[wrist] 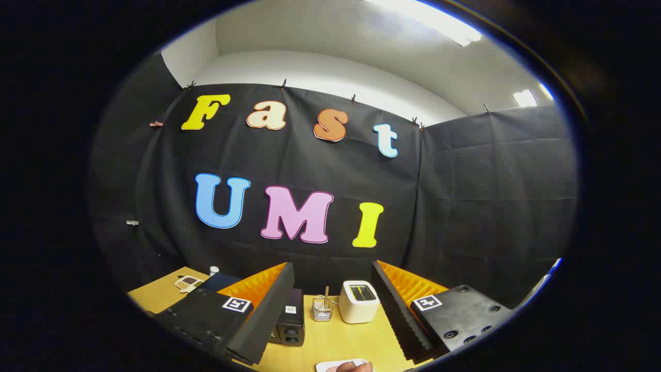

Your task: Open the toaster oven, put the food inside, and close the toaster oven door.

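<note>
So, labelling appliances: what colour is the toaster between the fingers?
White, seen in the gripper view.

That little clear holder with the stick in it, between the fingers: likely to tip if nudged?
Probably. The clear holder looks small and light, and the stick leans above its rim, so a push up high may topple it. The gripper is open, fingers clear of it.

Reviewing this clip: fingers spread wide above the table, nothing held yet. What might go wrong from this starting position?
1. The hand-held gripper is open, and the black toaster oven sits half hidden behind one finger, so reaching for its door may be imprecise.
2. The wire holder and white toaster stand close beside the oven; a swing toward it might knock them.
3. The food on the white plate just below the fingers is barely visible, so grasping it could be misjudged.
</note>
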`<state>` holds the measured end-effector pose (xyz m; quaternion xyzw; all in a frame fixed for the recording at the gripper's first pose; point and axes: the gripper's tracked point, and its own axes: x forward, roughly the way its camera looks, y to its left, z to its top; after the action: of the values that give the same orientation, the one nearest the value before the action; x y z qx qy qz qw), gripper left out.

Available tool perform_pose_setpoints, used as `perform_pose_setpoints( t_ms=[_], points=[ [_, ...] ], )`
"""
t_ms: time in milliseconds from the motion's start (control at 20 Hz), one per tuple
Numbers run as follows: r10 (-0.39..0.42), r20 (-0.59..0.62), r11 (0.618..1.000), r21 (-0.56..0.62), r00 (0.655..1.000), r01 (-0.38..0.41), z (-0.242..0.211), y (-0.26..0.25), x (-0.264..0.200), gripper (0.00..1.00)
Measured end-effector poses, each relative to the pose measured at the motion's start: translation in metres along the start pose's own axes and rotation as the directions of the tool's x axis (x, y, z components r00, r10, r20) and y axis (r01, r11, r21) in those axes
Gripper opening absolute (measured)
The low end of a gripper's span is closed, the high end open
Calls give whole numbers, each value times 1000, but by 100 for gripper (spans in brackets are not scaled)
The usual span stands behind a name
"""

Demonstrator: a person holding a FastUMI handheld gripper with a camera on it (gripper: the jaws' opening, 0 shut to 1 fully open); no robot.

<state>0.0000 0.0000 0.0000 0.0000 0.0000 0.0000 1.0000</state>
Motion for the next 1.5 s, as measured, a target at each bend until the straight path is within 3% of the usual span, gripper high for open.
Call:
perform_pose_setpoints(
  t_ms=[1100, 1500],
  points=[
    [11, -25, 1000, 11, 1000, -10, -17, 19, -3, 98],
    [100, -96, 992, 87, 990, -92, -58, 80, 7, 98]
  ],
)
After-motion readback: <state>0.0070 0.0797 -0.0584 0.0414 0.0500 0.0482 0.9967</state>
